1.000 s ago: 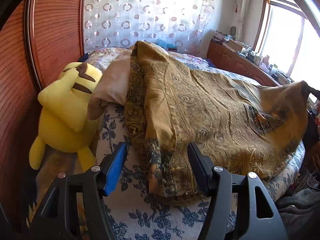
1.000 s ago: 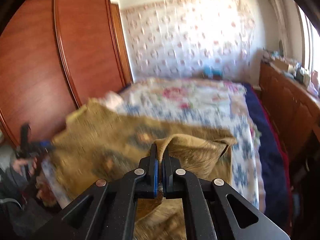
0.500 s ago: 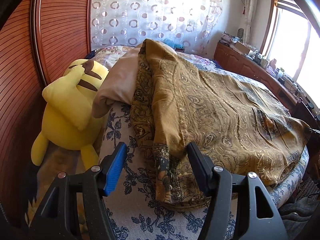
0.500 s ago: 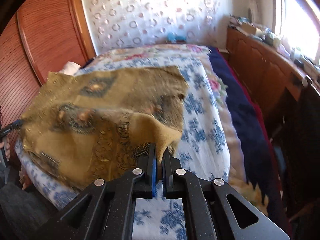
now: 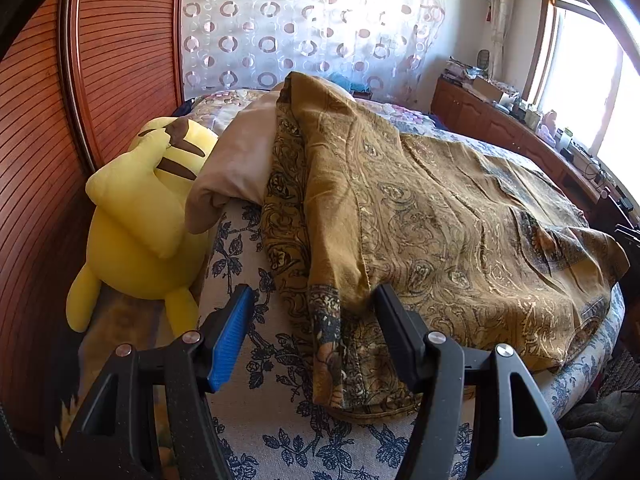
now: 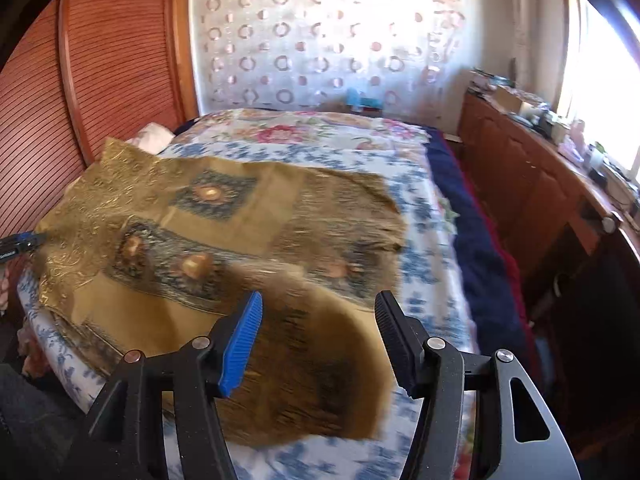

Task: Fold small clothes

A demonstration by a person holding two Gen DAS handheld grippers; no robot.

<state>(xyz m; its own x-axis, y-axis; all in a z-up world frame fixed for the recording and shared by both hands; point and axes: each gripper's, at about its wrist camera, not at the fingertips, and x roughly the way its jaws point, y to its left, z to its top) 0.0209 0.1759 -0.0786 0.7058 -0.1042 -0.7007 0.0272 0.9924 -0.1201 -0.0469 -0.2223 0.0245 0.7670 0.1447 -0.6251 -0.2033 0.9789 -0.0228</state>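
- Left tool: jaws stand apart, nothing pinched. A folded edge of the brown patterned cloth hangs between the two fingers, and the right-hand finger sits just beside or against the fabric; can't tell if it touches.
- Right tool: jaws are opening. A motion-blurred corner flap of the cloth lies between and below the fingers; pads not pressing on it.
- Brown patterned cloth: spread over the near end of the bed, on the blue-flower sheet. In the left wrist view it drapes up over a beige pillow at the back and runs out toward the bed's right-hand edge.
- In the right wrist view the cloth covers the left and near part of the bed, medallion patches facing up; the far part of the bed with the pink-flower print is uncovered.
- Left tool also shows in the right wrist view as a small blue-black tip at the cloth's far left edge.
- Yellow plush toy lies beside the bed, between it and the slatted wooden wardrobe, touching the pillow's end.
- Dark blue blanket runs along the bed's right side, next to a low wooden cabinet with clutter on top under the window.
- Circle-print curtain hangs behind the head of the bed.
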